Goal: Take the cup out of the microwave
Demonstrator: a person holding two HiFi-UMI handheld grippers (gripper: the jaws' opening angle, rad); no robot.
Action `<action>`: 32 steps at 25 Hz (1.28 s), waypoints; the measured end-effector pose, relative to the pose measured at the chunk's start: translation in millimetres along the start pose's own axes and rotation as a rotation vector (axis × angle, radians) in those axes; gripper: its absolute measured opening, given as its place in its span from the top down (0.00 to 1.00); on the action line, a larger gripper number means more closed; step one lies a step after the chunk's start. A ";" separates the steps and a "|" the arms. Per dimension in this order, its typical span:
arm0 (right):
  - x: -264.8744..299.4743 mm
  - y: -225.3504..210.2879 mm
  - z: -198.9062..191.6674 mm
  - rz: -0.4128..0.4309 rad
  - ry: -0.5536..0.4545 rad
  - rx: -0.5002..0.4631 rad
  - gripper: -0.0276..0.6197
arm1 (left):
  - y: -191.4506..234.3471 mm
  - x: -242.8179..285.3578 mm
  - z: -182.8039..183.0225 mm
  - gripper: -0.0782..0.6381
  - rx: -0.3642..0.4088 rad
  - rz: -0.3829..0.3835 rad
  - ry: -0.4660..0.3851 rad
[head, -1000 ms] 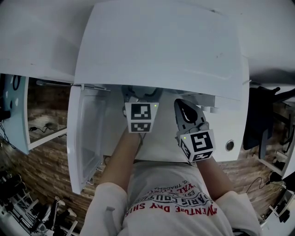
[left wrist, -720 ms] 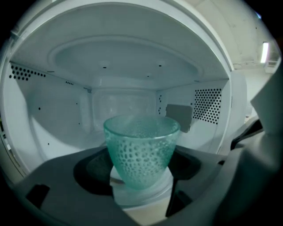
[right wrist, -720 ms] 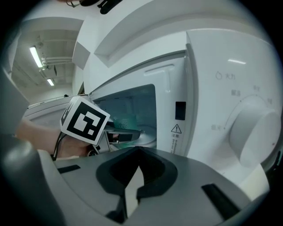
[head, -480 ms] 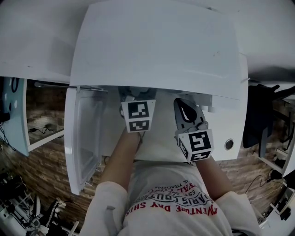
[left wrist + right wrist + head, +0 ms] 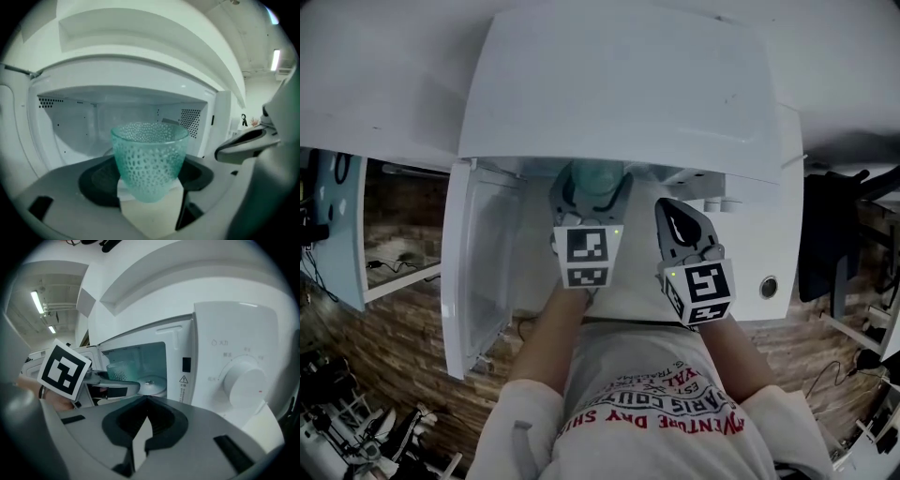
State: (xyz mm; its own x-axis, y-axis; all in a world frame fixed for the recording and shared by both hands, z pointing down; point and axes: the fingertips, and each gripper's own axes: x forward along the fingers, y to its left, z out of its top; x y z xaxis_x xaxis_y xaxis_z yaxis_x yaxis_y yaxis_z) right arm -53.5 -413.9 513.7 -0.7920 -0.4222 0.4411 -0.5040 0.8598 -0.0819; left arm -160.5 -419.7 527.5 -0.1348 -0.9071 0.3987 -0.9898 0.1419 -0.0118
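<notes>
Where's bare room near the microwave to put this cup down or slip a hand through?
The white microwave's flat top is bare. Inside, the cavity holds only the glass turntable plate. The doorway is crowded: the left hand-held gripper, holding the teal dimpled glass cup, sits between the open white door and the shut right hand-held gripper.

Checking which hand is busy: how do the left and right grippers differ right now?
The left gripper has jaws clamped on the teal cup, at the microwave mouth; the right gripper has jaws shut on nothing, facing the control dial. Both bear marker cubes.
</notes>
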 end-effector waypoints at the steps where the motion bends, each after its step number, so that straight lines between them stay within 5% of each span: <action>1: -3.6 1.8 1.3 -0.002 -0.005 -0.001 0.95 | -3.0 -7.3 -0.9 0.38 0.005 -0.003 0.000; 10: -46.9 20.1 25.0 0.023 -0.097 -0.021 0.95 | -31.2 -83.6 9.0 0.38 -0.040 -0.023 -0.028; 19: -104.1 32.5 68.0 0.029 -0.230 -0.063 0.95 | -56.4 -147.3 60.1 0.38 -0.029 -0.022 -0.140; 32: -157.8 31.0 118.4 0.010 -0.374 -0.112 0.95 | -69.4 -182.9 107.5 0.38 0.012 0.008 -0.223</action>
State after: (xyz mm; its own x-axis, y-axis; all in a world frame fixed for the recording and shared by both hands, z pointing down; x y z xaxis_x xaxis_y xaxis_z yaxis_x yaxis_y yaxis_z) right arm 15.0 -354.6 335.8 -0.8780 -0.4715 0.0826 -0.4714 0.8817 0.0224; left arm -72.2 -306.3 356.8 -0.1480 -0.9713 0.1863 -0.9890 0.1458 -0.0256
